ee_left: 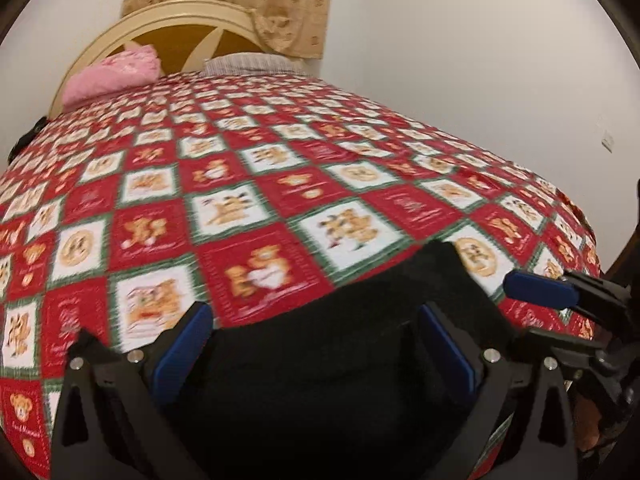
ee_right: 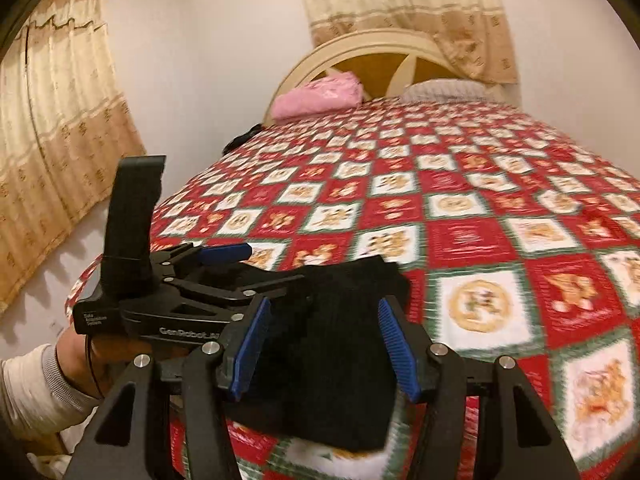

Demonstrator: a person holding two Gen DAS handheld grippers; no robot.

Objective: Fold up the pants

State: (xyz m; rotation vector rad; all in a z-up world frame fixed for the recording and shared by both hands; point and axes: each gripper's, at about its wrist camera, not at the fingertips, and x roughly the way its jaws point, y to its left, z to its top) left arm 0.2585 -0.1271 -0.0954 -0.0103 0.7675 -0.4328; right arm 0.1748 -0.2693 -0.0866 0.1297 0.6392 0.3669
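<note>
near the foot of the bed, on its red, white and green bear-print cover, the black pants lie bunched in a compact dark heap at the edge closest to the cameras. both tools sit over that heap. the left claw has its blue pads spread wide with cloth lying between them, released and not pinching anything. the right claw looks the same in its own view: pads apart, black fabric filling the gap, no grip taken. the right wrist view also shows the left tool side-on, just beside the right one, with the person's left hand under its handle.

as for progress, the pants already read as a short, thick bundle rather than a spread-out garment, so i judge that most of the folding is done. blur and the dark cloth hide the layers and edges, so how neat the fold is cannot be told. what seems left is a final tidy or simply backing the tools away.

a pink pillow lies well apart by the headboard.
</note>
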